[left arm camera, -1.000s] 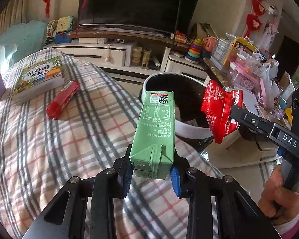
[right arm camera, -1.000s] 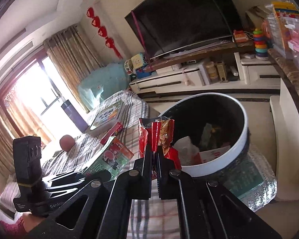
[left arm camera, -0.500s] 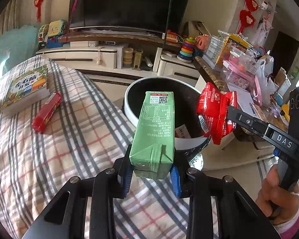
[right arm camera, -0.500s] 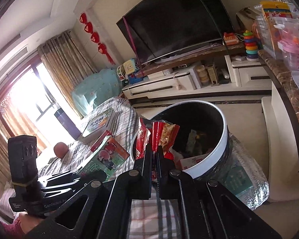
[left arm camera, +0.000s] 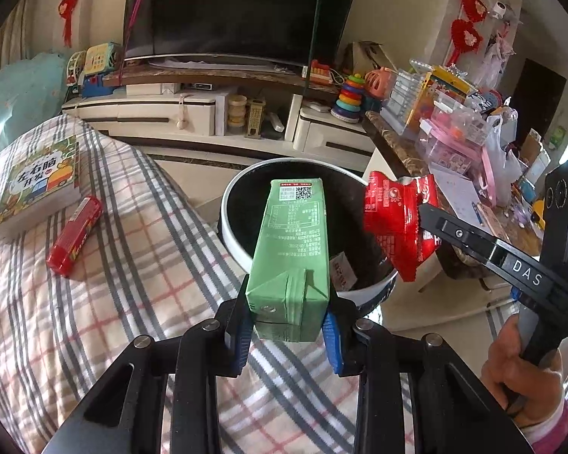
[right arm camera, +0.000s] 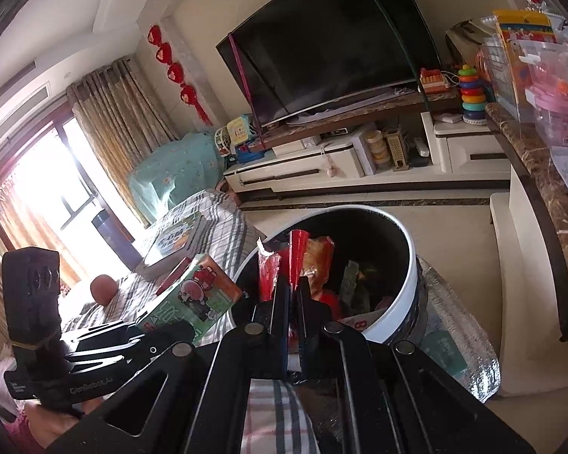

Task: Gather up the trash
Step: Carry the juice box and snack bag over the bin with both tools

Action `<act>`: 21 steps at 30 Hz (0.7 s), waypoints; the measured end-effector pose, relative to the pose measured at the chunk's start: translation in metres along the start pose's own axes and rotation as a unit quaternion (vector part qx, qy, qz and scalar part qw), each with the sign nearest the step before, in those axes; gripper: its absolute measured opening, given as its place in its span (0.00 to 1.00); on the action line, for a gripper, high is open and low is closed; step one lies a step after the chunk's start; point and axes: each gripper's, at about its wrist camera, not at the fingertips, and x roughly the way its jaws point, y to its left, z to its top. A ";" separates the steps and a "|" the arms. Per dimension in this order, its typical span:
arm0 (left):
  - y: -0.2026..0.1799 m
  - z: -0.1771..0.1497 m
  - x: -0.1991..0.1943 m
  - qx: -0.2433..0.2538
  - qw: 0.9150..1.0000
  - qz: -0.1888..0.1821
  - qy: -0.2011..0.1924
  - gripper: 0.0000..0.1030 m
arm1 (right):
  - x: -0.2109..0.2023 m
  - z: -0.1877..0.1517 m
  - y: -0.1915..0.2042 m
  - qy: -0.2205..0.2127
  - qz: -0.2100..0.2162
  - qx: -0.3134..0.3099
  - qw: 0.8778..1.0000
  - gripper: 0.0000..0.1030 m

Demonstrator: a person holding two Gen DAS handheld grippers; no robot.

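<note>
Both fingers clamped, left gripper (left arm camera: 288, 327) on green carton (left arm camera: 289, 249), right gripper (right arm camera: 292, 295) on red wrapper (left arm camera: 397, 219), at the bin (left arm camera: 231, 234) rim, red pack (left arm camera: 74, 236) left on bed.

- daylight is flooding in through the window (right arm camera: 38, 189) at the left of the right wrist view, blowing it out to white and casting a pinkish flare at that edge;
- the fisheye lenses are bending the television (left arm camera: 231, 11) and walls, with black vignetting in the corners;
- the black gripper frames are sitting in shadow, nearly detailless; the checked cloth (left arm camera: 106, 283) is looking evenly lit and sharp
</note>
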 end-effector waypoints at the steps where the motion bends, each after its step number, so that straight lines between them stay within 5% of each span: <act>1: 0.000 0.001 0.001 0.001 1.000 0.000 0.000 0.29 | 0.001 0.001 0.000 -0.001 0.000 -0.001 1.000 0.03; 21: -0.002 0.024 0.038 0.005 1.000 0.005 0.013 0.29 | 0.024 0.013 -0.018 0.017 -0.014 0.000 1.000 0.03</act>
